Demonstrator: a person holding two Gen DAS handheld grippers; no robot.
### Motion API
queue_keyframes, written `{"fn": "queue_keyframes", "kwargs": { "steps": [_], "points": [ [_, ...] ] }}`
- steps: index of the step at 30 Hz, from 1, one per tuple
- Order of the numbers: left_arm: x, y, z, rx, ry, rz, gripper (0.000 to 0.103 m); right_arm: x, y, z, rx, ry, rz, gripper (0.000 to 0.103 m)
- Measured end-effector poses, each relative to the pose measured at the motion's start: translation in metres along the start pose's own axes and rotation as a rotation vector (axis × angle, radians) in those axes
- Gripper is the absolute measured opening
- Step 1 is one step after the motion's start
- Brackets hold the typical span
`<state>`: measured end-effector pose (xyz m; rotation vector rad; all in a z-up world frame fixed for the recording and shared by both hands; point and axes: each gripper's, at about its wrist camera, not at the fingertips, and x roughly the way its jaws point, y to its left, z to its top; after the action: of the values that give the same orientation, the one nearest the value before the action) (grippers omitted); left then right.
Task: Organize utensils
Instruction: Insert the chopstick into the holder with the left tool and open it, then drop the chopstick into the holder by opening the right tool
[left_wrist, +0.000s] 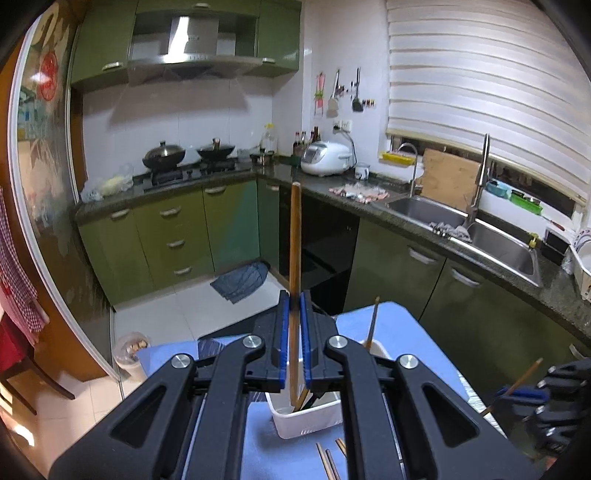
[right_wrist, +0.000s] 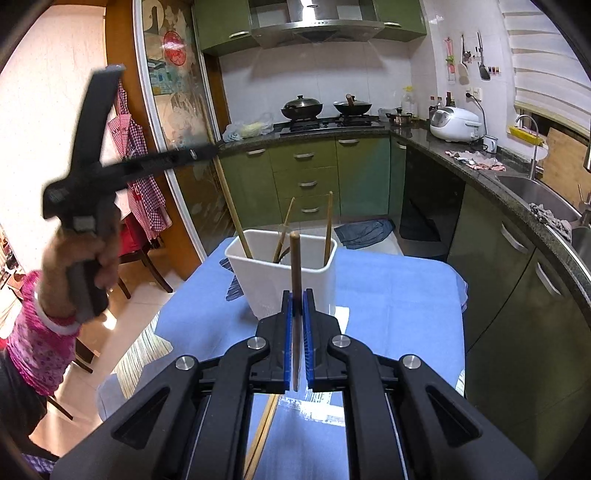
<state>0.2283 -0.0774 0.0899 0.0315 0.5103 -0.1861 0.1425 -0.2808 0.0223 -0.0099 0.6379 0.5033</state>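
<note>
A: What is the left gripper doing?

B: Its blue-padded black jaws are clamped on a long brown wooden chopstick, which stands nearly upright. The stick's lower end dips into the white rectangular plastic utensil holder below the fingers.

A: And the other side?

B: The right gripper is pinched narrow on a second brown wooden chopstick, also held almost vertical, its top rising just in front of the holder's near wall. In the left wrist view that gripper shows at the lower right edge as a dark, blurred shape with a stick through it.

A: Where does the holder stand?

B: On the light blue tablecloth covering a small table, toward its far end. Three thin bamboo sticks already lean inside the holder, tips poking above the rim.

A: Anything loose on the cloth?

B: Yes, a few spare wooden chopsticks lie flat near the bottom of the left wrist view, close to the holder's near side. One more shows under the right gripper in its own view.

A: Can you see the person?

B: A hand with a pink patterned sleeve grips the black handle of the left tool, raised at the left of the right wrist view, well apart from the right gripper. Behind lie green kitchen cabinets and a dark countertop
</note>
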Motion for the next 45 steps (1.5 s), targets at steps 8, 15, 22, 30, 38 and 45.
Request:
{"fn": "queue_keyframes", "kwargs": {
  "steps": [8, 15, 22, 30, 38, 45],
  "points": [
    [0.01, 0.004, -0.029, 0.016, 0.086, -0.02, 0.027, -0.005, 0.005, 0.042, 0.008, -0.058, 0.025, 0.006],
    [-0.024, 0.009, -0.053, 0.01, 0.098, -0.055, 0.03, -0.02, 0.005, 0.099, 0.034, -0.165, 0.015, 0.006],
    [-0.056, 0.006, -0.079, 0.039, 0.097, -0.059, 0.04, 0.013, -0.004, 0.144, 0.071, -0.177, -0.041, 0.006],
    [-0.065, 0.004, -0.093, 0.042, 0.128, -0.078, 0.043, 0.097, -0.012, 0.124, 0.078, -0.013, -0.077, 0.007],
    [-0.06, 0.003, -0.107, 0.025, 0.169, -0.089, 0.044, 0.105, -0.003, 0.097, 0.038, -0.008, -0.084, 0.013],
    [-0.053, -0.007, -0.126, 0.015, 0.203, -0.076, 0.051, 0.063, 0.007, 0.052, 0.033, -0.061, -0.078, 0.019]
  ]
}}
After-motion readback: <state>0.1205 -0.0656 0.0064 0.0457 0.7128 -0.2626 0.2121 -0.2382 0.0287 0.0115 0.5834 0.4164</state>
